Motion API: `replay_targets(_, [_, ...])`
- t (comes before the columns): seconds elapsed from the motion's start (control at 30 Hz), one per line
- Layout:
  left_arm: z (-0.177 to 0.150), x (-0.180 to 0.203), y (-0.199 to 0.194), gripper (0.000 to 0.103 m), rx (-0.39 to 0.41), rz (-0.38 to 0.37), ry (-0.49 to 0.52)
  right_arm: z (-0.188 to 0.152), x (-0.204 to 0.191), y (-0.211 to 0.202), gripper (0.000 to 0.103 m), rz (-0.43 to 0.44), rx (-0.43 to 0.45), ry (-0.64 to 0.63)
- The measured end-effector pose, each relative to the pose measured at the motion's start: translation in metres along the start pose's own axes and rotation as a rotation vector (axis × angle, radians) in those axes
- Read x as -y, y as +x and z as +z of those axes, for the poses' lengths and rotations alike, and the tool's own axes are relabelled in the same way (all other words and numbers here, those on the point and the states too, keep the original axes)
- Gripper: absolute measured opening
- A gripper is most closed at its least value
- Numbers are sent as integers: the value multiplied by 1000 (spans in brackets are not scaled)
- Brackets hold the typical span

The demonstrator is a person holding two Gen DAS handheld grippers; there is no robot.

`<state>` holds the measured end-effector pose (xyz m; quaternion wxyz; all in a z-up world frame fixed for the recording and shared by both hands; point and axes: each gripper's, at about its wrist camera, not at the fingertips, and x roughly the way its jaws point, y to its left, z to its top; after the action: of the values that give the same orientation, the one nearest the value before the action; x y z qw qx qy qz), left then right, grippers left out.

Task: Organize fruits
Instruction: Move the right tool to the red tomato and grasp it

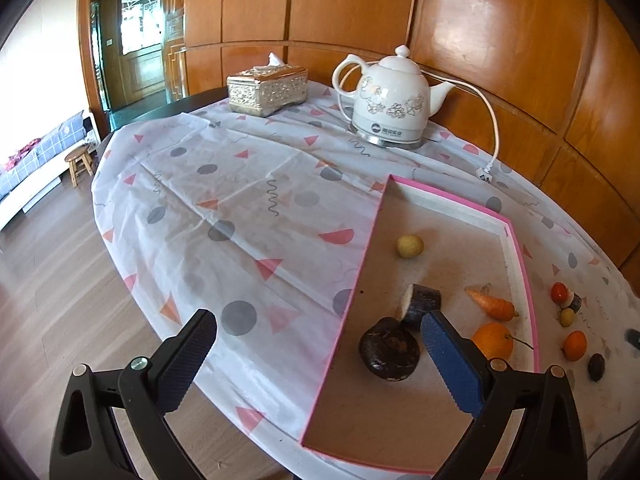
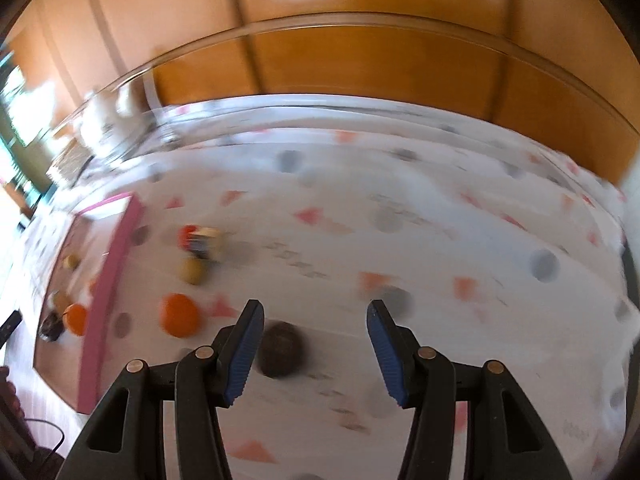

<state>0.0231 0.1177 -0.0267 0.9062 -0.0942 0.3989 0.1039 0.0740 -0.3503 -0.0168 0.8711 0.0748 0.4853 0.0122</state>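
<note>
A pink-rimmed tray (image 1: 362,268) lies on the patterned tablecloth. In it are a small yellow fruit (image 1: 410,246), a cut dark piece (image 1: 422,302), a dark round fruit (image 1: 389,349), a carrot (image 1: 492,305) and an orange (image 1: 493,341). My left gripper (image 1: 320,356) is open and empty above the tray's left edge. Right of the tray lie a red tomato (image 1: 559,292), a small orange fruit (image 1: 575,345) and a dark fruit (image 1: 596,367). The right wrist view is blurred. My right gripper (image 2: 316,348) is open over a dark round fruit (image 2: 282,350), beside an orange fruit (image 2: 180,315). The tray (image 2: 108,280) shows at left.
A white electric kettle (image 1: 390,98) with its cord and plug (image 1: 486,170) stands at the back of the table. A silver tissue box (image 1: 266,88) sits to its left. Wood panelling runs behind. The table edge drops to a wooden floor at left.
</note>
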Motion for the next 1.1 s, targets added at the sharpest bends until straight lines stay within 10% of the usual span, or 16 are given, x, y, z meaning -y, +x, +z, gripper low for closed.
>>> replay_targets(0.5, [-3,-41,9,103,-49,18,-137,53,-125,59,54,73,-62,-389])
replay_targets(0.77, [-11,-36,16,103,-84,7,-120,54,-155,117,50,-59,-174,-626])
replay_targets(0.83, [-12,-35,17,103,-85,5,-113,51,-155,126,30,-86,-190,-652])
replay_targets(1.1, [-13,-27,15,103,-66,11,-92,51,-141,110,28,-35,-135,-560])
